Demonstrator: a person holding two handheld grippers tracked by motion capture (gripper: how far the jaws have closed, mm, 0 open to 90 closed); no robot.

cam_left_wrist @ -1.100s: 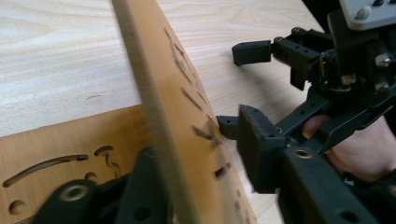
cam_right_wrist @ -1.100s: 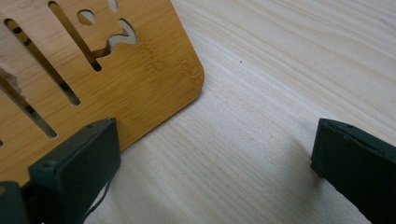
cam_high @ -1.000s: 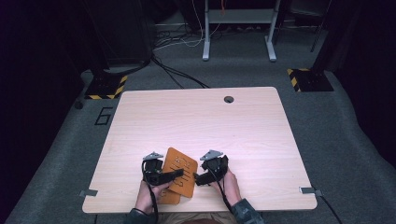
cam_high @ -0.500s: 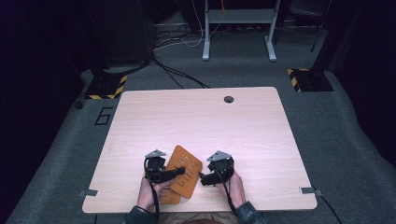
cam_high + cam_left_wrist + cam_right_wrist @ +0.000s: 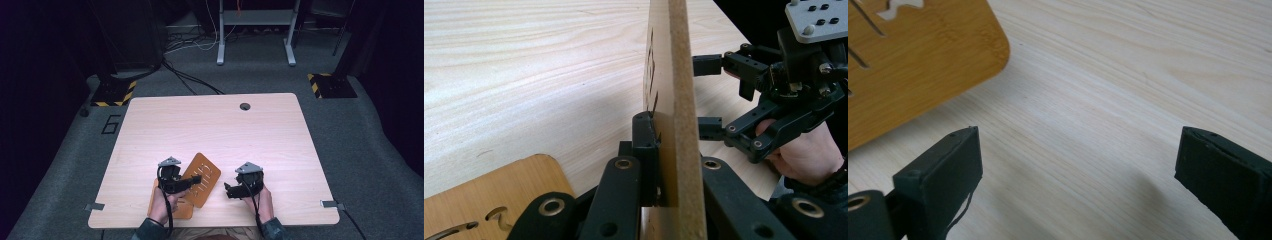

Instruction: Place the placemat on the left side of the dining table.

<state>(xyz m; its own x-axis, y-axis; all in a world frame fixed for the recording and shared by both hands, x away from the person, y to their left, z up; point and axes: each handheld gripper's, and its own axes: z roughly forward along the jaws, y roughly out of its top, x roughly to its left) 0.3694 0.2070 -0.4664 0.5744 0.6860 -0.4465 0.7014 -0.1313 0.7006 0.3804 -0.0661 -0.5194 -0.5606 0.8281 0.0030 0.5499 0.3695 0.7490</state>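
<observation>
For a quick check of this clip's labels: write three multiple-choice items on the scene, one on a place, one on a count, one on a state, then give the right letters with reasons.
1. Where on the table are the wooden boards?
A. far edge by the round hole
B. near edge by the person's hands
C. right corner

2. How many wooden boards are there?
A. one
B. two
C. four

3. How does the right gripper stand?
A. open, holding nothing
B. shut on a board
C. shut on a cable

Answers:
1 B: both lie at the near edge.
2 B: the upper board is clamped in the left gripper, and the lower board lies flat under it.
3 A: in the right gripper view its jaws stand wide apart over bare wood.
</observation>
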